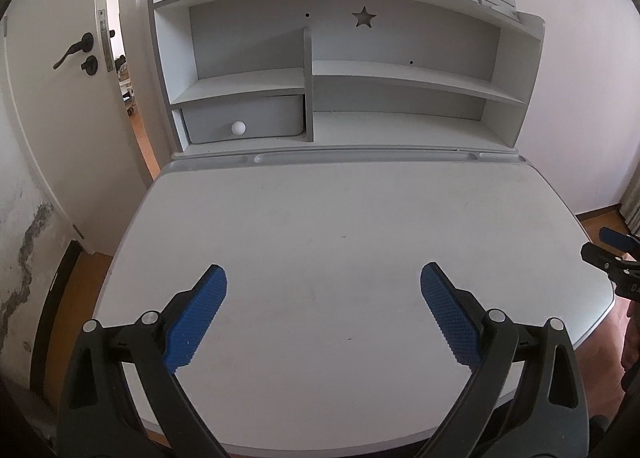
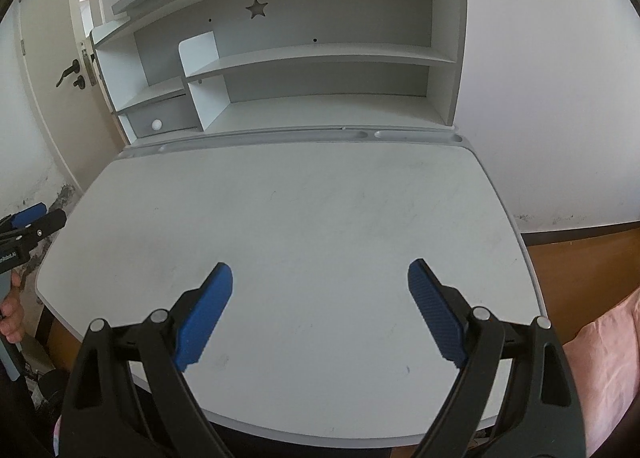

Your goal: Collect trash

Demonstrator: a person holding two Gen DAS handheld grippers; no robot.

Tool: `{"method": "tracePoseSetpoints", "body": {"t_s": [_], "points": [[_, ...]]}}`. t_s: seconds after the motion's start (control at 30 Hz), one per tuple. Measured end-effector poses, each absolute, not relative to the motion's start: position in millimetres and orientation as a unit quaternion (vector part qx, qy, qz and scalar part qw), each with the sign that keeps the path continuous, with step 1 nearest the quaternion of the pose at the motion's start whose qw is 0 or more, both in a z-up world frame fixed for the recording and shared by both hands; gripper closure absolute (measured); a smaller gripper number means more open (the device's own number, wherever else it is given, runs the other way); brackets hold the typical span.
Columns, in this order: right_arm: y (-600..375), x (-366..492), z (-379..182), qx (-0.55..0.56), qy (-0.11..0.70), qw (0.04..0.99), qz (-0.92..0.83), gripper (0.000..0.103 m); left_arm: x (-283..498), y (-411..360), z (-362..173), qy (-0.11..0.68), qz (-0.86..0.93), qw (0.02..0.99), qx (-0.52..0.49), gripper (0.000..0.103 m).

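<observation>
Left wrist view: the blue-padded black left gripper [image 1: 323, 278] hangs spread wide over the white rounded desk [image 1: 320, 218]; the matching right gripper [image 2: 320, 276] is equally released. No trash shows.

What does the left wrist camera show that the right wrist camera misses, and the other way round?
Only the left wrist view shows the gap of the open door with a room beyond, and the right gripper at its right edge. Only the right wrist view shows pink fabric at lower right, and the left gripper at its left edge. Both show the bare white desk with no trash in sight, the shelf unit, its star cutout and the drawer with a round knob. Each camera's own gripper is open.
</observation>
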State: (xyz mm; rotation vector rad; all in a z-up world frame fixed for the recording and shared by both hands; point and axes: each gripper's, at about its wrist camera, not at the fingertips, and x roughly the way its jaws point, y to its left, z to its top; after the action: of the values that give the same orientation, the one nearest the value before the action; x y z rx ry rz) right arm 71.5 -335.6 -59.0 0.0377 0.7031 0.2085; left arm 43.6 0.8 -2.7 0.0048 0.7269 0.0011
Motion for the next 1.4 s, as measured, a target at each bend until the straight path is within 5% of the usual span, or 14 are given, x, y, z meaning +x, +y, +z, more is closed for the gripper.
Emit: {"method": "tracePoseSetpoints", "body": {"t_s": [1.4], "points": [[-346.6, 55.8, -50.7, 0.010, 0.331, 0.938, 0.108, 0.017, 34.3, -14.8, 2.8, 0.351, -0.008, 0.936, 0.013, 0.008]]}}
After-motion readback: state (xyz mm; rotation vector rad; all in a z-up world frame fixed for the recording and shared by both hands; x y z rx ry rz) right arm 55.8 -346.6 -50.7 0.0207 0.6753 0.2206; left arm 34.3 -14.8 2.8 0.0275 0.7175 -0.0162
